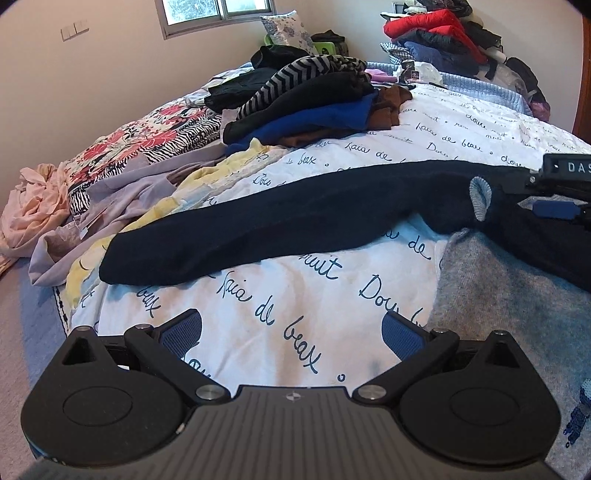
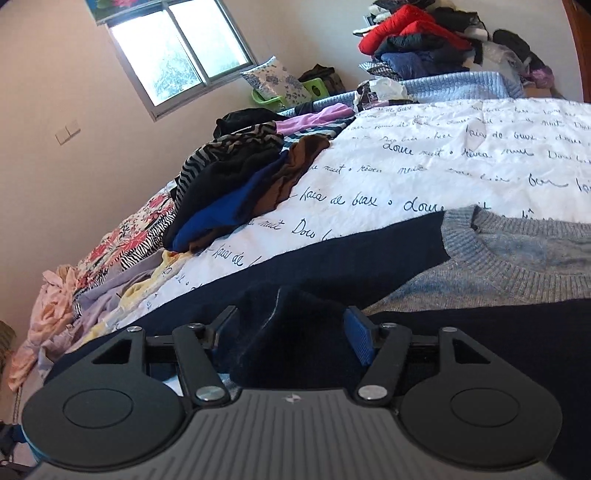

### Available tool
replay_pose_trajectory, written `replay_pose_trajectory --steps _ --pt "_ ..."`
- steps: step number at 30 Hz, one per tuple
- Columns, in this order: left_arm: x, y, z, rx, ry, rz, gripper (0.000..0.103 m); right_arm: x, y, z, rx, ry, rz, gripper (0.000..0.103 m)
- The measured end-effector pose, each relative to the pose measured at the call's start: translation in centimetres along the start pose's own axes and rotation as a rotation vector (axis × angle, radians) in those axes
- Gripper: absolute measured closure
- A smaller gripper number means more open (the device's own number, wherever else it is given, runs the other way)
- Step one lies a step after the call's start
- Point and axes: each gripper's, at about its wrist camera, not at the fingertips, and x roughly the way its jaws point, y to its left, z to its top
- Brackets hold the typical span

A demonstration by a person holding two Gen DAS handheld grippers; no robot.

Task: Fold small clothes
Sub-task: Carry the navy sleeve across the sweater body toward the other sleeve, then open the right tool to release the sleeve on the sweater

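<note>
A grey knit sweater [image 1: 517,314] with navy sleeves lies on the white sheet with blue script [image 1: 295,332]. One navy sleeve [image 1: 258,225] stretches out to the left across the bed. My left gripper [image 1: 291,328] hovers low over the bare sheet near the sweater's grey body, jaws wide open and empty. My right gripper [image 2: 291,328] is open over the sweater's shoulder, below the grey ribbed collar [image 2: 498,258]. A raised fold of navy fabric [image 2: 295,332] stands between its fingers, with a gap on the left side. The right gripper [image 1: 535,195] also shows at the right edge of the left wrist view.
A pile of folded dark, striped, blue and brown clothes [image 1: 306,99] sits mid-bed. Lilac and yellow garments [image 1: 147,192] and a floral cover [image 1: 140,144] lie on the left. Pink cloth [image 1: 33,210] hangs off the bed's left edge. A heap with a red jacket [image 1: 436,26] rises at the back right.
</note>
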Motion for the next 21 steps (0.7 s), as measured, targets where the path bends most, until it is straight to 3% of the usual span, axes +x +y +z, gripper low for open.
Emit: replay_pose_trajectory --steps 4,6,8,10,15,21 --pt "0.6 -0.2 0.1 -0.008 0.019 0.024 0.000 1.3 -0.3 -0.9 -0.039 0.103 -0.075 0.040" --pt "0.7 -0.1 0.1 -0.010 0.025 0.024 0.000 0.5 -0.2 -1.4 -0.037 0.078 -0.094 0.040" --pt "0.8 0.0 0.1 -0.005 0.027 0.031 0.000 -0.7 0.1 -1.5 -0.021 0.052 -0.049 0.040" --pt "0.8 0.1 0.0 -0.003 0.027 0.040 0.000 -1.6 0.4 -1.6 -0.022 0.046 0.003 0.031" --pt "0.7 0.4 0.1 -0.019 0.028 0.041 0.000 -2.5 1.4 -2.8 -0.075 0.086 -0.031 0.029" --pt "0.8 0.4 0.1 -0.015 0.030 0.046 0.000 -4.8 1.8 -4.0 -0.110 0.065 -0.044 0.028"
